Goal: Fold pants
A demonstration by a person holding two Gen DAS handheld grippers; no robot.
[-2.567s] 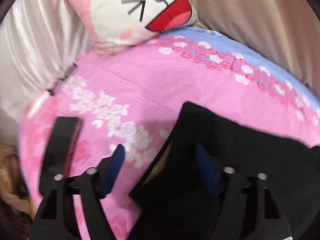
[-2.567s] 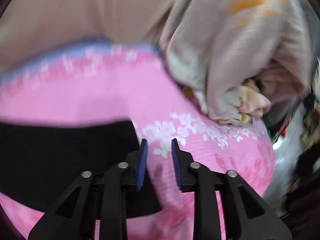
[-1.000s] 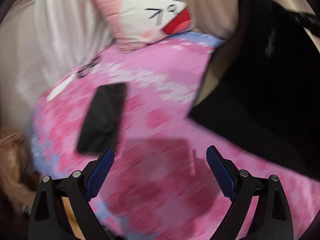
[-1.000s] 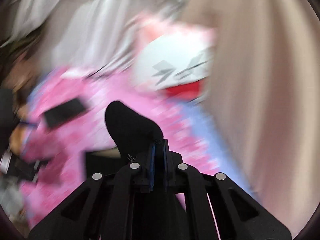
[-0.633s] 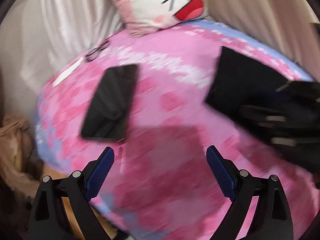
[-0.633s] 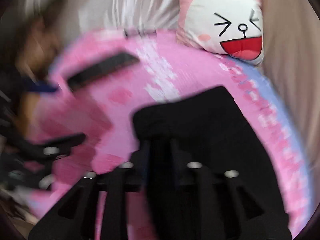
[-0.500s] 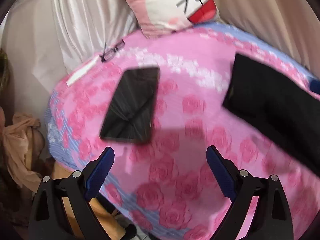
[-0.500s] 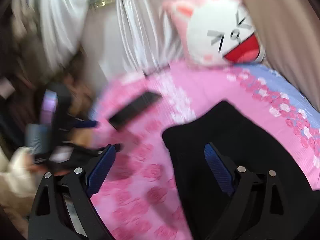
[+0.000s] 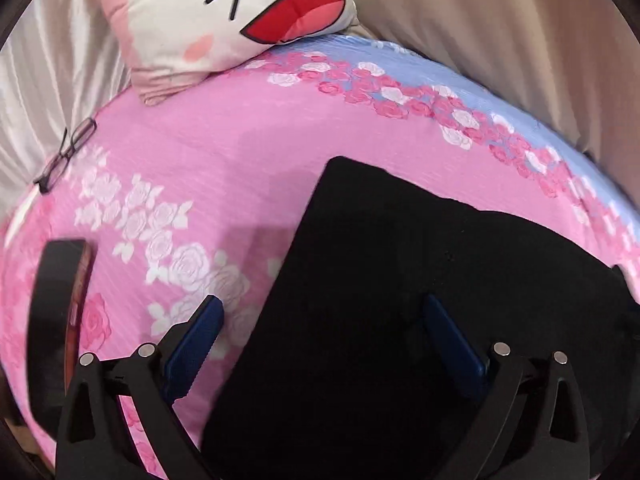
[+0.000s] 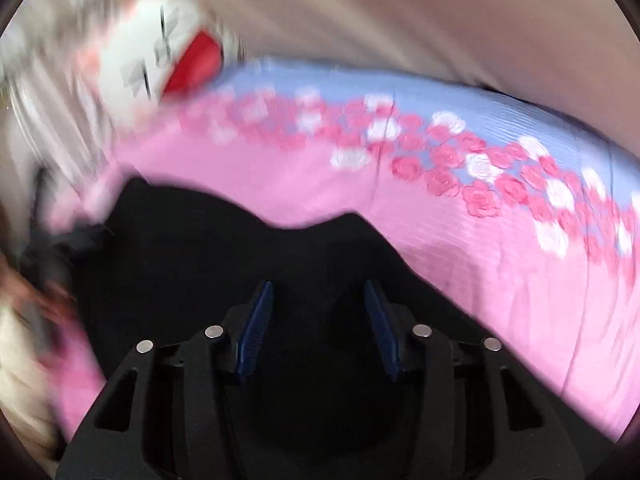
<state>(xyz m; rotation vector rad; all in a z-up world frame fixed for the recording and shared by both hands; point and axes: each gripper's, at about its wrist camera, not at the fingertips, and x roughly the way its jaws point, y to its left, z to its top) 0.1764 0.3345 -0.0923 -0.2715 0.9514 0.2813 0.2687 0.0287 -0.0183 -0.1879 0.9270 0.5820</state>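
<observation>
Left wrist view: looking down on a pink bedspread printed with white and pink roses, turning blue along its far edge, with beige drapery hanging behind and pale satin cloth off to the far left. Spreading wide, having just been opening, the left gripper with nothing pressed by its blue pads; left pad lying over the bedspread, right pad over the black pants. Pants lying flat, folded, ahead and to the right, their left edge passing between the fingers. Resting far ahead to the left, a cartoon-face cushion; a pair of glasses lying left of that near the bed's edge; a dark phone lying just left of the left finger

Right wrist view, blurring with motion: same rose bedspread and beige drapery beyond. Standing partly apart, having just been closing, the right gripper over the black pants, pads not visibly pinching any cloth. Pants filling the area under and left of the fingers. Smearing far ahead on the left, the cushion
</observation>
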